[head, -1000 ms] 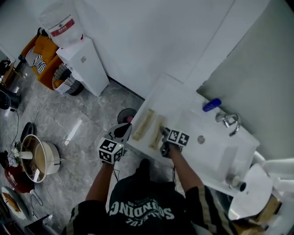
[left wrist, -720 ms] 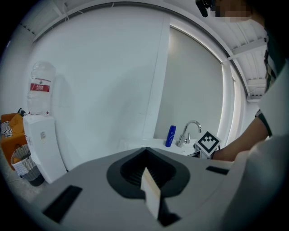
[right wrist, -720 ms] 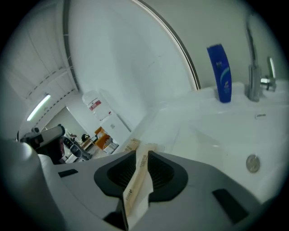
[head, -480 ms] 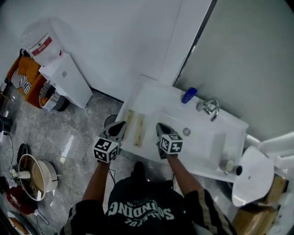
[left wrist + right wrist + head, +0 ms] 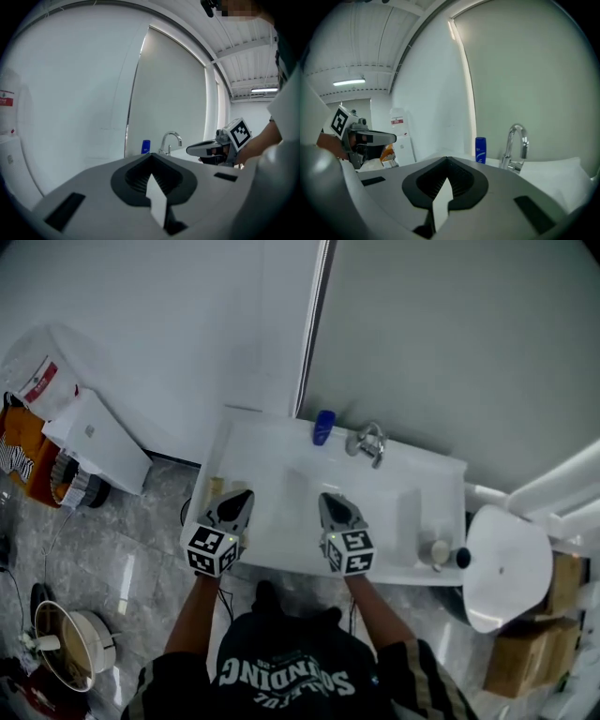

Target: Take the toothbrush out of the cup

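Jaws on your left gripper [image 5: 241, 495] and right gripper [image 5: 329, 499] were pressed together, empty; faucet [image 5: 367, 442] at twelve o'clock.

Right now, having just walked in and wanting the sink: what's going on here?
A person stands at the white sink counter with a gripper in each hand. The left gripper and right gripper are both shut and empty, held above the counter's front edge. A cup sits untouched at the counter's right end; a blue bottle stands beside the faucet.
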Tool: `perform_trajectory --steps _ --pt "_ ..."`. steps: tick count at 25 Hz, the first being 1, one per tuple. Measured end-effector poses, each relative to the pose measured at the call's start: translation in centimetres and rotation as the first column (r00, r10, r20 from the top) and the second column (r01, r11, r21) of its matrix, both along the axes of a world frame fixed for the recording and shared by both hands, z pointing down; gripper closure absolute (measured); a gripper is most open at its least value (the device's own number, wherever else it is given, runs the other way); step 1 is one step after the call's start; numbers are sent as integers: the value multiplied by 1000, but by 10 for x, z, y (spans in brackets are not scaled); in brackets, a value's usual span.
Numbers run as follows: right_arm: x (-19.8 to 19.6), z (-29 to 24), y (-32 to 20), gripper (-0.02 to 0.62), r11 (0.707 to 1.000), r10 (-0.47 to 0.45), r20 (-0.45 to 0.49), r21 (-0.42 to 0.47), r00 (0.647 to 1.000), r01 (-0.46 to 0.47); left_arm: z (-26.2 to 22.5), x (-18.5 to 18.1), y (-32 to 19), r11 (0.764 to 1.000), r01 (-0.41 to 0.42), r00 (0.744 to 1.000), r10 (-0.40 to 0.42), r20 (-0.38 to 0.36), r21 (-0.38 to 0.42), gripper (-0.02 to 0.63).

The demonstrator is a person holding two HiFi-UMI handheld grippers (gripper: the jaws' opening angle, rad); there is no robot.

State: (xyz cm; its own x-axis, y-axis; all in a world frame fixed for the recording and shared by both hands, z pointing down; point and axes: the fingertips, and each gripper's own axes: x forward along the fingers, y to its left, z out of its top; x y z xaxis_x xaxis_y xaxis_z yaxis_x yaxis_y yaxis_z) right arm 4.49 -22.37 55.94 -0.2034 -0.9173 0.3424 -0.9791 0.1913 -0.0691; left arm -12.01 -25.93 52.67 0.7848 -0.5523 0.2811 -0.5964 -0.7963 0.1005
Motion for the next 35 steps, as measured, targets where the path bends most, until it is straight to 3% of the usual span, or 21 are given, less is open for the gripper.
perform_trajectory --steps 8,14,35 --pt "87 -45 49 598 980 166 19 107 986 -167 -12 78 20 996 -84 996 85 -20 26 607" --pt "125 -53 73 598 966 226 4 128 974 -225 -15 117 32 992 -124 992 124 -31 22 607" --pt "122 -41 74 600 970 220 -4 110 975 -218 -5 118 33 993 -120 993 120 -13 4 607"
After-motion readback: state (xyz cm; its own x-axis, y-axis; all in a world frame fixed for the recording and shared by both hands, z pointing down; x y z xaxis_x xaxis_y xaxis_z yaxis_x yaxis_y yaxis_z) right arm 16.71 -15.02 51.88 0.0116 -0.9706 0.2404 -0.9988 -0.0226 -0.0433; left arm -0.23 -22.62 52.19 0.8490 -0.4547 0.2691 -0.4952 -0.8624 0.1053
